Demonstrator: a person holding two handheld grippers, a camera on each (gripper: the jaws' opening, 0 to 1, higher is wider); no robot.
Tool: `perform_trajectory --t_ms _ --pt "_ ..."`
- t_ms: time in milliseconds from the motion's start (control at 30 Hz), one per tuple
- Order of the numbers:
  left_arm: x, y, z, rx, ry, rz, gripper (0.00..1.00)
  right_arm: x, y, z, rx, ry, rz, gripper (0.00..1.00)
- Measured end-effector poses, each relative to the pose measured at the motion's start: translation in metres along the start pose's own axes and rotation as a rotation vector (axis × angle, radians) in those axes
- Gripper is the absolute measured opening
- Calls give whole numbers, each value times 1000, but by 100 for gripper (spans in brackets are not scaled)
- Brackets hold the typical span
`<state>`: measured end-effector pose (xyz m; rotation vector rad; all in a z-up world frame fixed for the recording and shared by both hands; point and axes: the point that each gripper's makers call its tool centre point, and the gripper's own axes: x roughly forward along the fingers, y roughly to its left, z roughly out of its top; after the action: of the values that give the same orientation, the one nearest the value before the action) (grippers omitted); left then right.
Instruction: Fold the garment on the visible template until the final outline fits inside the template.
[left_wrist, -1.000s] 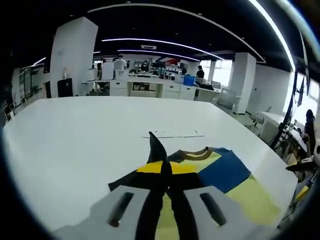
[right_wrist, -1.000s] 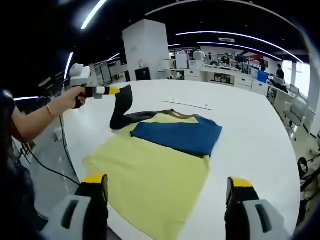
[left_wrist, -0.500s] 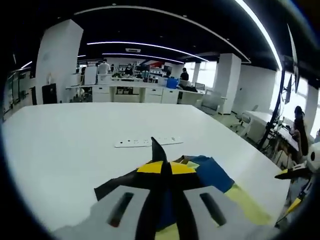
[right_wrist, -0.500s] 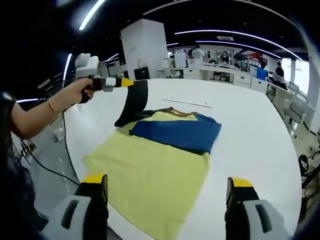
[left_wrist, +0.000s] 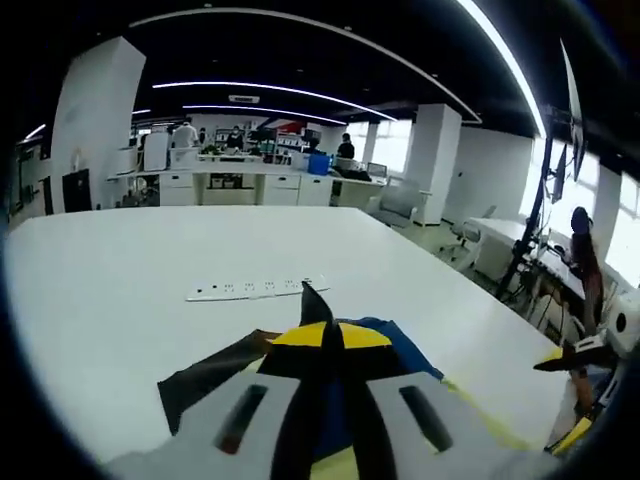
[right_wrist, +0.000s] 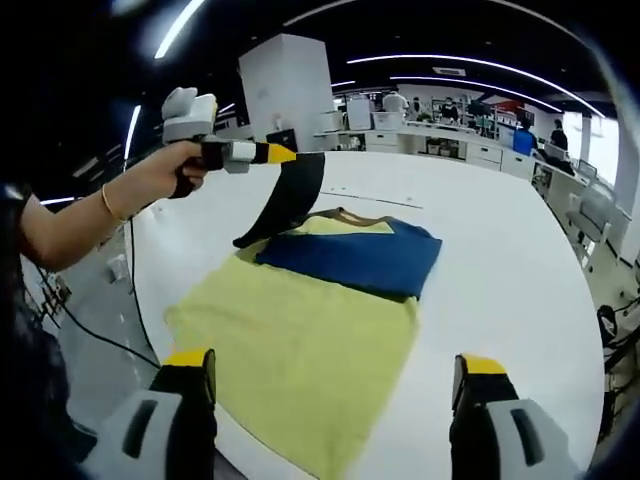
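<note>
Your left gripper (right_wrist: 285, 154) lifts the black sleeve (right_wrist: 285, 200) of the garment (right_wrist: 310, 345) above the white table (right_wrist: 500, 250).

In the right gripper view, your left hand (right_wrist: 170, 175) holds the left gripper with its jaws closed tightly on the black sleeve, which hangs down to the shirt. The garment lies flat near the table edge closest to you; its yellow body is spread out and the blue sleeve (right_wrist: 355, 260) is folded across the upper part. Your right gripper (right_wrist: 335, 400) has its jaws wide apart, with nothing between them. In the left gripper view, the closed jaws pinch the dark cloth, and a white strip (left_wrist: 255, 289) lies on the table beyond them.
</note>
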<state>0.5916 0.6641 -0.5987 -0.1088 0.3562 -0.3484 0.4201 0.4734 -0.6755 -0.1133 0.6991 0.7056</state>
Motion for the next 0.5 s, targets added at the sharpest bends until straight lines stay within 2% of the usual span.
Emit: perform_trajectory --t_ms 200,500 --pt "12 -18 1 -2 -2 -33 0 1 -4 -2 -2 9 -7 99" --pt "29 -46 -4 38 12 -103 0 1 -8 -5 3 17 -14 99"
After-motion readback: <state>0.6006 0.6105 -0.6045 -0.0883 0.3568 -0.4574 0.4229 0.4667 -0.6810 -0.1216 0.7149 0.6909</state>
